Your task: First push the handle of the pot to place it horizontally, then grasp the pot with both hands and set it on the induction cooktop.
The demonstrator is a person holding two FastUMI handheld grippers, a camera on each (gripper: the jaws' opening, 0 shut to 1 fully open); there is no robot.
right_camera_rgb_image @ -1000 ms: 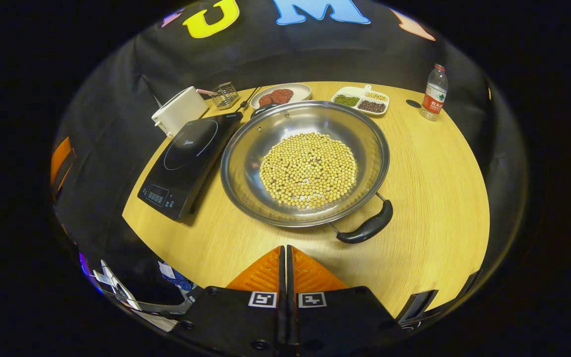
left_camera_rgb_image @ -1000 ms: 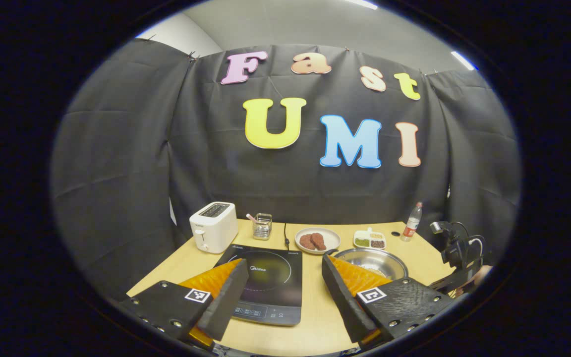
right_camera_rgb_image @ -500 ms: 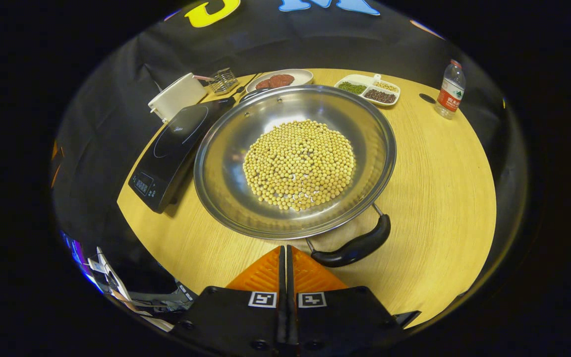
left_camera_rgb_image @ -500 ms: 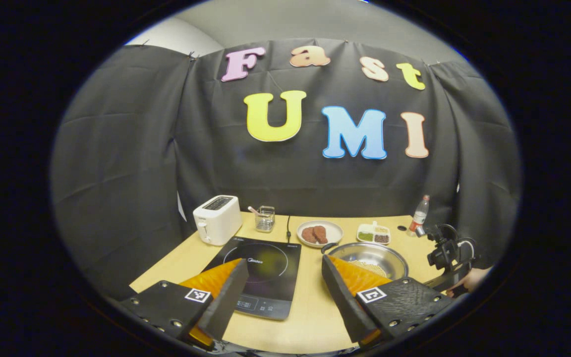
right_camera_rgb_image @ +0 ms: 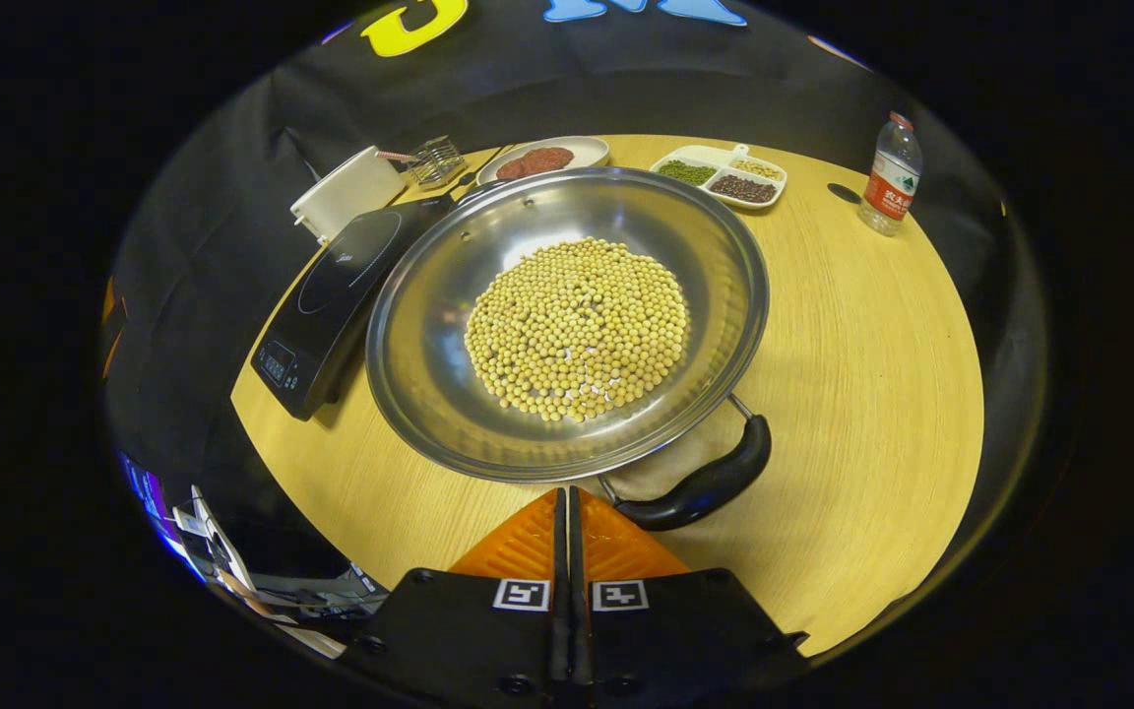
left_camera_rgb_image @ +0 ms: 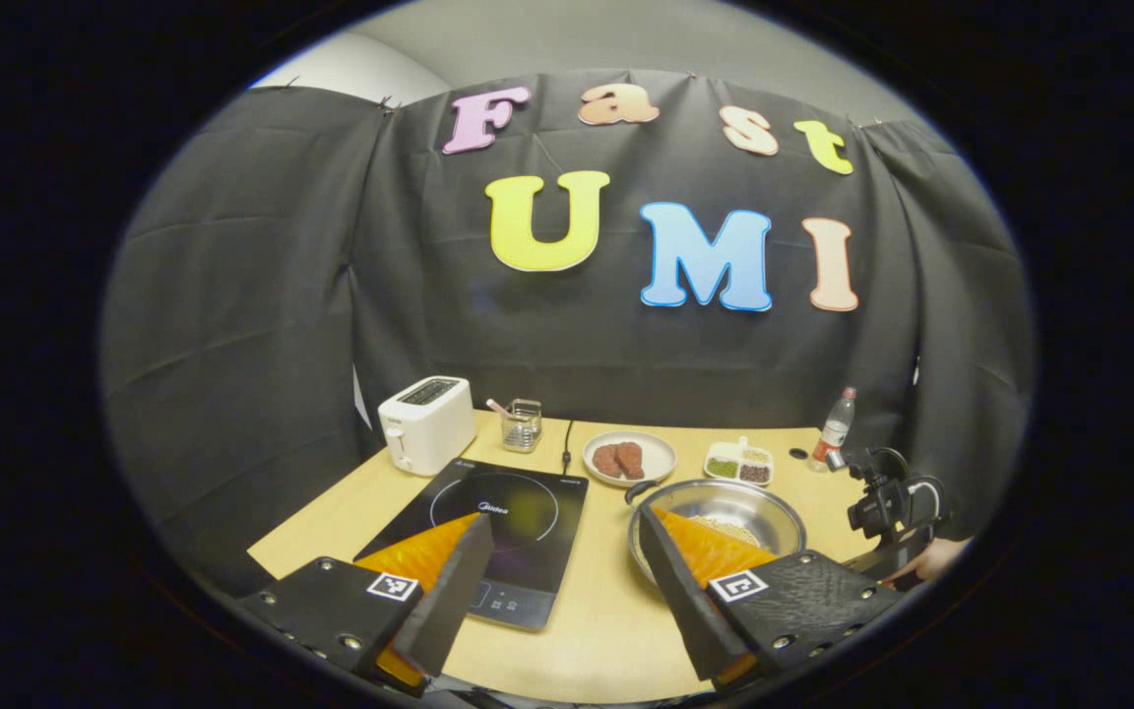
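A wide steel pot [right_camera_rgb_image: 429, 325] holding soybeans [right_camera_rgb_image: 577, 330] sits on the wooden table [right_camera_rgb_image: 872, 354], to the right of the black induction cooktop [right_camera_rgb_image: 331, 295]. Its black near handle [right_camera_rgb_image: 700, 487] points toward me and to the right. My right gripper [right_camera_rgb_image: 567, 497] is shut with nothing in it, its tips at the pot's near rim, just left of that handle. In the left gripper view my left gripper [left_camera_rgb_image: 562, 581] hangs open above the table's front edge, between the cooktop [left_camera_rgb_image: 503, 517] and the pot [left_camera_rgb_image: 739, 497], whose front its finger hides.
Along the back stand a white toaster [right_camera_rgb_image: 346, 192], a wire holder [right_camera_rgb_image: 434, 158], a plate of meat [right_camera_rgb_image: 537, 158], a divided dish [right_camera_rgb_image: 720, 177] and a water bottle [right_camera_rgb_image: 887, 182]. A hand [left_camera_rgb_image: 936, 561] holds the right gripper's body [left_camera_rgb_image: 884, 504] at the table's right.
My shut right gripper has come forward to the pot's near rim, beside the handle. The left gripper view has shifted a little, bringing the cooktop and pot nearer its fingers.
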